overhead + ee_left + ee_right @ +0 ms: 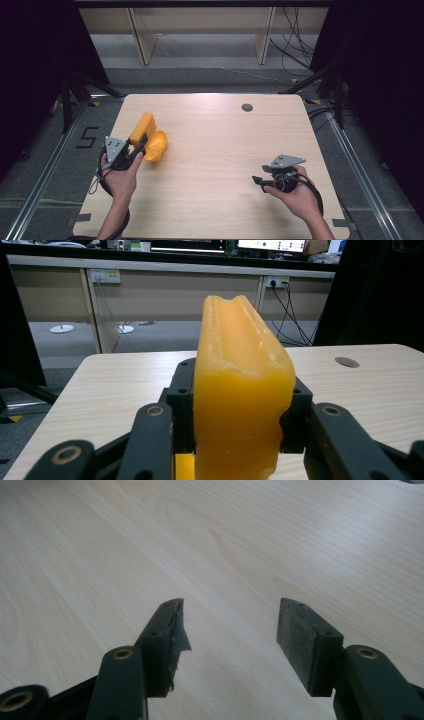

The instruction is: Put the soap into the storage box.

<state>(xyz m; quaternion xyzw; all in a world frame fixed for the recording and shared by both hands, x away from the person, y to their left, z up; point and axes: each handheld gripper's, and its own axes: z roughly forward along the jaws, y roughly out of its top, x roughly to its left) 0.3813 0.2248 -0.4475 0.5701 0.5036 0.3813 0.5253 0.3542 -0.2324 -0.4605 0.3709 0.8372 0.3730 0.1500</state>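
Near the worktop's left edge, about midway along it, the left gripper (137, 148) is clamped on an orange block (142, 128); in the left gripper view the block (240, 390) stands upright between the jaws, pinched on both flanks, with a groove along its top. A second orange piece (156, 145), rounder, sits just beside the block on its right in the high view. Can't tell if the two touch, or if the block is lifted off the wood or resting on it. The left hand (120, 172) wraps the gripper body.

Right gripper (258, 180) is near the right front part of the worktop (215, 150), jaws spread apart with nothing between them; right gripper view shows bare wood (150, 540) under its own tips (230, 630). Right hand (300, 192) holds it low, well apart from the orange things.

Progress, as a judgement: the grasp on the block looks done, secure; whatever comes after (lifting away, separating from the rounder piece, or placing) is left. Right gripper looks idle.

Hard to make out: the block's lower end is cut off at the bottom of the left gripper view; the rounder piece's shape is unclear in the high view, maybe cupped. One pad on the right gripper looks ragged at its edge. A small dark round hole (247, 107) sits near the far edge.
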